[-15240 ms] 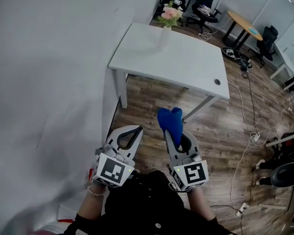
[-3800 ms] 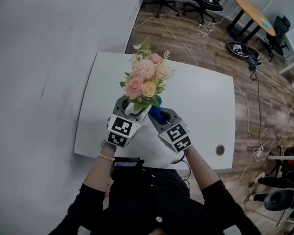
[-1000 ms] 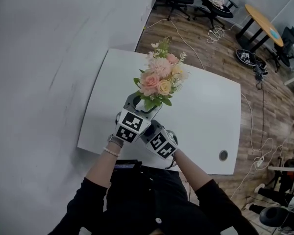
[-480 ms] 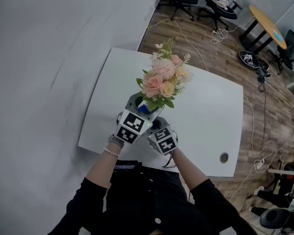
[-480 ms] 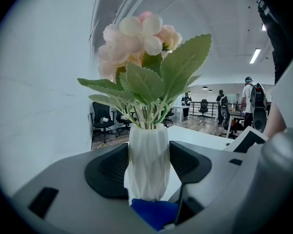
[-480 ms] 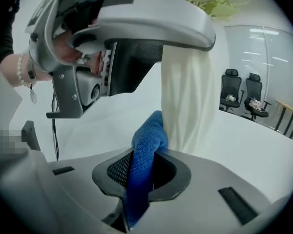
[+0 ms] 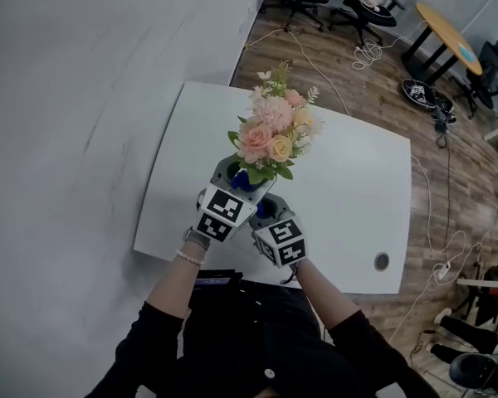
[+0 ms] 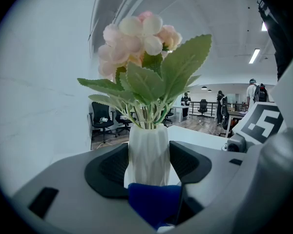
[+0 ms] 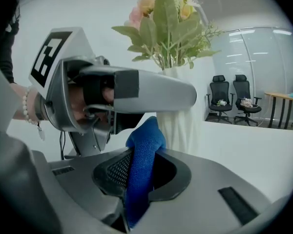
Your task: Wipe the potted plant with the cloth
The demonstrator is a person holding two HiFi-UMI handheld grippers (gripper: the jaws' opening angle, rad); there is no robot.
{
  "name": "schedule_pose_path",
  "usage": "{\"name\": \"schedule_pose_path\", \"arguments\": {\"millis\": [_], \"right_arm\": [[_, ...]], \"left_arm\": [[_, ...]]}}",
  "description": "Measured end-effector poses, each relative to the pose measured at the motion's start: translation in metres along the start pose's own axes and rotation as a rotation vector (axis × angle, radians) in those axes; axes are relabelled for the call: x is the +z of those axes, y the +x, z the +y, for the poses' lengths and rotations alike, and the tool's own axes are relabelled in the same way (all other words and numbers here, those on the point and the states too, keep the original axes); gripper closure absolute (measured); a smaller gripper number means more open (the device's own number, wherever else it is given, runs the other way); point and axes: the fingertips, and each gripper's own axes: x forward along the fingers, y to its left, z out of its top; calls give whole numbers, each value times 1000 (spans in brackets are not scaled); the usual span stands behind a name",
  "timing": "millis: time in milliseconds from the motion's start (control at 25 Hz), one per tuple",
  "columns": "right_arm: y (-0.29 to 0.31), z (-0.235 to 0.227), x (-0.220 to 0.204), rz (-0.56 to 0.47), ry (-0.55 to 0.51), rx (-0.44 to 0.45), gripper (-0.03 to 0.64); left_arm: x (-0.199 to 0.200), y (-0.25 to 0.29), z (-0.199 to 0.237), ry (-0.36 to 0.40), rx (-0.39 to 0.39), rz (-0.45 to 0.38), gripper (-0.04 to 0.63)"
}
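Potted plant (image 7: pixel 264 143) hangs clamped in our left gripper (image 7: pixel 235 179) above the table's (image 7: pixel 357 181) near side. Our right gripper (image 7: pixel 261 208) pinches the cloth (image 9: pixel 140 165) against its vase (image 8: pixel 147 152) (wiping seems underway); next we rub upward gently.

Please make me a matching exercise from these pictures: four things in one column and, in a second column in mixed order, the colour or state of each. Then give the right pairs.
Column one:
1. vase
2. cloth
3. flowers
4. table

Column two:
A. blue, clamped in the right gripper
B. pink and yellow
C. white and flat, below both grippers
D. white and ribbed, held between the jaws of the left gripper

Pairs: 1-D, 2-A, 3-B, 4-C
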Motion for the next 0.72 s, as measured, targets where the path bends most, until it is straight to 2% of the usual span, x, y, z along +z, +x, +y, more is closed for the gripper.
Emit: {"name": "schedule_pose_path", "arguments": {"millis": [280, 720], "right_arm": [[-9, 2, 20, -49, -44, 9, 528], [-20, -29, -13, 28, -28, -37, 528]], "left_arm": [[-1, 0, 1, 3, -1, 2, 324], [-1, 0, 2, 5, -2, -2, 325]]}}
